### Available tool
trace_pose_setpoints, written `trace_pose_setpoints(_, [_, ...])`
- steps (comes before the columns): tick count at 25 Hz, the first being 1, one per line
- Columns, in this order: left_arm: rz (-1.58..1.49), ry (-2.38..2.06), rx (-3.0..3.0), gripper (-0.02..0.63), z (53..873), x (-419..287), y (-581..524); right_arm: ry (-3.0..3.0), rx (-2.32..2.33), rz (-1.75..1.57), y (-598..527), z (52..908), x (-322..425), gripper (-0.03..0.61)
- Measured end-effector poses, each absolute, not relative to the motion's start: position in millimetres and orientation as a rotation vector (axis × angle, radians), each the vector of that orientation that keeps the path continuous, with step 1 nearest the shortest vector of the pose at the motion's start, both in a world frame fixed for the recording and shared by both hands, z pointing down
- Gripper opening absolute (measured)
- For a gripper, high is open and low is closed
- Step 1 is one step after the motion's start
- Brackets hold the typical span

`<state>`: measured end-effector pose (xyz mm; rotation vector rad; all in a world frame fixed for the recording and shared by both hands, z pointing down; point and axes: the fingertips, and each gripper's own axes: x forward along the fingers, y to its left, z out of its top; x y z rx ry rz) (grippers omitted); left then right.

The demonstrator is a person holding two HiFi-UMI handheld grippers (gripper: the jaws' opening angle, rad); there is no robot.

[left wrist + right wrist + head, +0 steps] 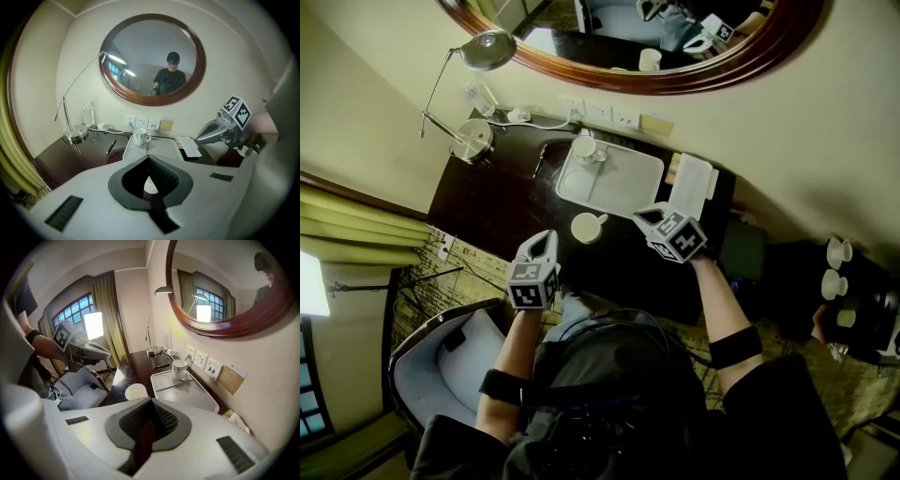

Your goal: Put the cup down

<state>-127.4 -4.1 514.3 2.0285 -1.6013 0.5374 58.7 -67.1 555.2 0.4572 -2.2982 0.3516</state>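
Cup (588, 227) is sitting upright on the dark desk (487, 211), just beside the near edge of the white tray (628, 183), off the tray and not touching it. Its handle is pointing along that edge. Nothing is holding it.

Left gripper (546, 240) is hovering near the tray's near edge, on the side of the cup away from the tray. Its jaws are pressing together with nothing between them. The cup is showing only through the gap behind the pads in the left gripper view.

Right gripper (645, 216) is hanging over the tray's near corner on the opposite side of the cup. Its jaws are also closing flat on each other, empty.

A second white mug (586, 148) is standing upright inside the tray, in its far corner. A pen (540, 159) is lying just beside that end of the tray. The desk lamp (475, 141) is standing further out past the pen. Wall sockets (600, 112) are running along the wall behind the tray, with the oval mirror (675, 80) hanging above them. A white notepad (692, 186) is lying beside the tray's other end.
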Motion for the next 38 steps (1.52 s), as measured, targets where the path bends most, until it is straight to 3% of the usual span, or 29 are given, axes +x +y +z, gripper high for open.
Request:
trace_pose_setpoints(12, [0.577, -1.536, 2.023, -0.014, 521.8, -125.3, -4.0, -2.263, 0.289, 0.240, -43.1, 562.1, 29.7, 0.040])
trace_pose_setpoints(16, [0.595, -1.508, 2.033, -0.014, 523.7, -118.7, -5.7, -2.221, 0.121, 0.103, -32.8, 570.8, 5.2, 0.205])
trace_pose_setpoints(18, [0.595, -1.504, 2.033, -0.014, 526.5, -119.2, -6.6, -2.183, 0.028, 0.024, -25.5, 584.9, -5.4, 0.241])
trace_pose_setpoints(20, [0.592, -1.504, 2.026, -0.014, 530.0, -121.5, -7.5, -2.124, -0.069, -0.056, -18.2, 598.1, -14.4, 0.374])
trace_pose_setpoints(22, [0.591, -1.506, 2.014, -0.014, 533.7, -124.3, -7.4, -2.058, -0.157, -0.138, -12.8, 608.4, -22.1, 0.436])
trace_pose_setpoints(38, [0.526, -1.524, 1.964, -0.014, 559.6, -147.8, -10.6, -1.860, -0.356, -0.291, -22.2, 657.6, -76.4, 0.472])
